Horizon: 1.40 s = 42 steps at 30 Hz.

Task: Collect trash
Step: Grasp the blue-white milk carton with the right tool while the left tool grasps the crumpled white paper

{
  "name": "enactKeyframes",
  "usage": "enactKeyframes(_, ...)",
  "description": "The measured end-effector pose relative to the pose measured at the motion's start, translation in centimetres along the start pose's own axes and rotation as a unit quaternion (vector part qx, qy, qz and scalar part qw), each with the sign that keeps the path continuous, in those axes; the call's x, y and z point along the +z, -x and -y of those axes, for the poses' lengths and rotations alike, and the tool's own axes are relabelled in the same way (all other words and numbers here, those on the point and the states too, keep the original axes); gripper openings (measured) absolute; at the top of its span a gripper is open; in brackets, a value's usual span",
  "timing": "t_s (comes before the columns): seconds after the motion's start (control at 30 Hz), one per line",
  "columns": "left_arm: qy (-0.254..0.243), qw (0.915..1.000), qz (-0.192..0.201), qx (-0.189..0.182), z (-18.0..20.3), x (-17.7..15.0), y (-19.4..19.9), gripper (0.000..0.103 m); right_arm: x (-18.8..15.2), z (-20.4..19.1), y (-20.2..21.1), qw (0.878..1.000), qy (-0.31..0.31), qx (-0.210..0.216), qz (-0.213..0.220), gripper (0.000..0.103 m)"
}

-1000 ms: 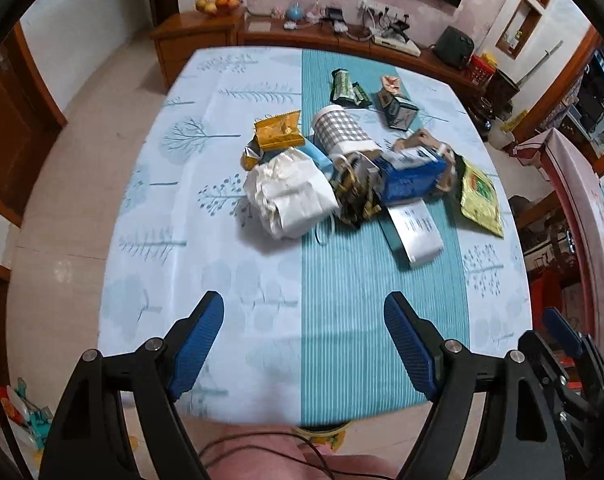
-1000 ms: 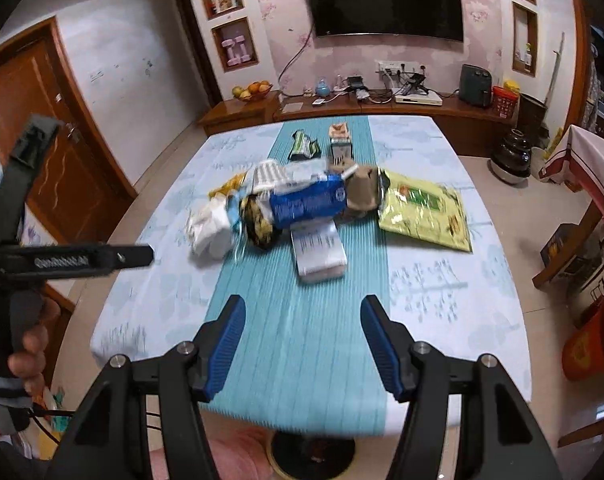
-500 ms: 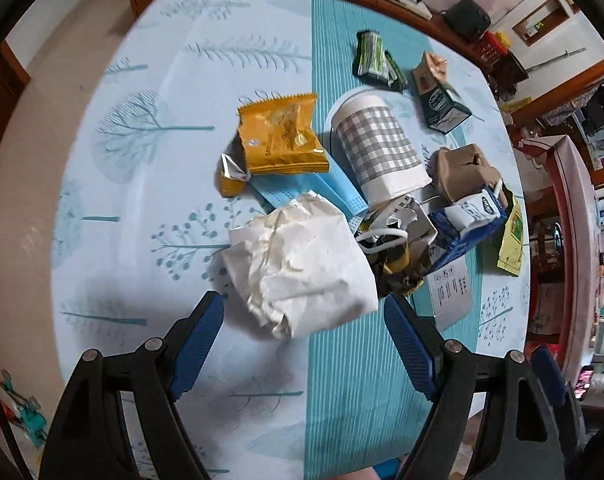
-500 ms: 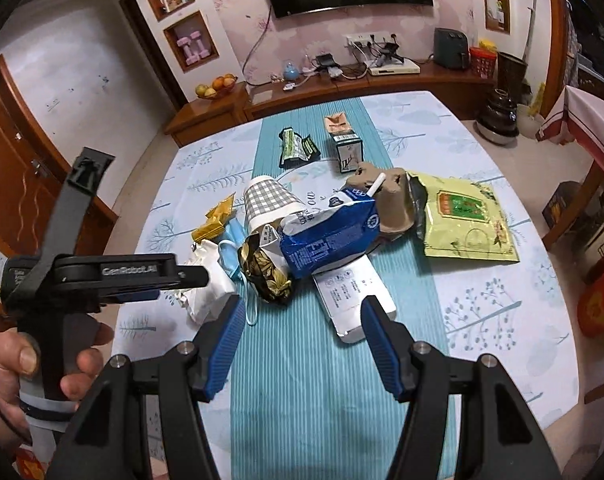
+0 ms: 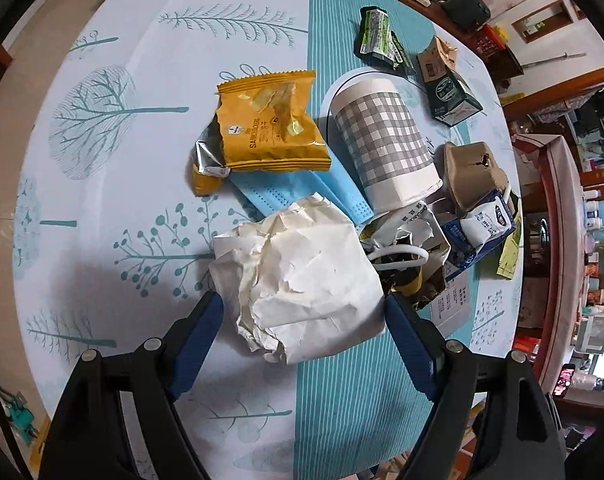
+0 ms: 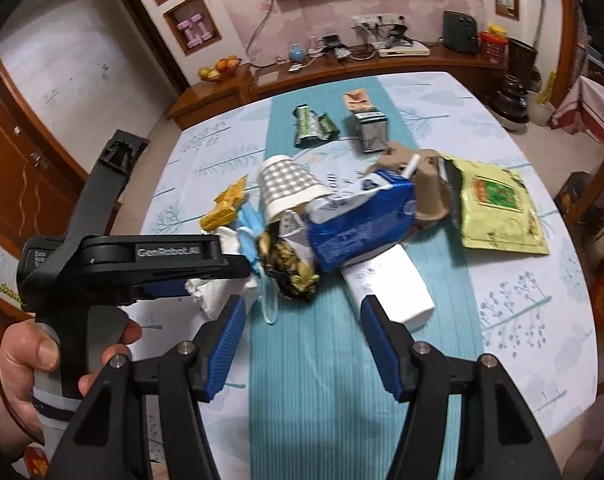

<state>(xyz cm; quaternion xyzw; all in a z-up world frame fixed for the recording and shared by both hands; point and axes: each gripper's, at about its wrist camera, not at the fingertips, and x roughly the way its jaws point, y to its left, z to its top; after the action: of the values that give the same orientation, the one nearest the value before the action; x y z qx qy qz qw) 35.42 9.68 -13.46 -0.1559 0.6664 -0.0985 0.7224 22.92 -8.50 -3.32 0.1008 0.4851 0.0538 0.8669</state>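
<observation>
Now, starting at the left of the pile on the table [image 5: 102, 168], a yellow snack wrapper [image 5: 272, 120] lies on a blue face mask [image 5: 302, 196], with a checked paper cup [image 5: 385, 140] tipped on its side just beside them. Nearest the camera sits the crumpled white paper [image 5: 302, 276], the piece of trash this step seems aimed at. The left gripper [image 5: 302, 320] straddles it from above, blue pads on either side; its jaws are opening a little, the paper is between them, and neither pad presses on it yet.

To do this well, I would lower the gripper until the pads reach the widest part of the wad, then close slowly so the paper crushes inward rather than slipping out. The white mask loop [image 5: 397, 254] and the torn foil wrapper [image 6: 290, 264] lie against the paper's right side, so the right pad should stay clear of them or they may be dragged along.

Further right, the blue milk carton [image 6: 357, 220], a brown paper cup [image 6: 429, 188] and a green-yellow packet [image 6: 497, 208] wait. The right gripper [image 6: 302, 320] hangs unclenched above the teal runner with nothing between its pads, a white box [image 6: 385, 288] just beyond its right pad.
</observation>
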Motion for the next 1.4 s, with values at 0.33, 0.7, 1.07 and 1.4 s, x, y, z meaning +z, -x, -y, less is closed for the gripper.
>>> enactKeyframes(0.33,-0.007,0.9997,-0.005,-0.024,0.1,0.6,-0.7,0.075,1.0,0.3,-1.7,1.000,-0.020,0.006,-0.012,0.060)
enactKeyframes(0.7,-0.066,0.9974,0.030,0.000,-1.3,-1.4,1.7,0.062,3.8,4.4,-3.5,0.988,-0.153,0.016,-0.023,0.060)
enactKeyframes(1.07,-0.069,0.9951,0.071,0.001,-2.9,-1.1,5.3,0.062,6.7,7.7,-8.0,0.958,-0.284,-0.012,-0.032,0.072)
enactKeyframes(1.4,-0.058,0.9956,0.073,0.001,-3.8,-0.4,5.6,0.062,6.8,7.8,-10.1,0.952,-0.298,-0.056,-0.048,0.068)
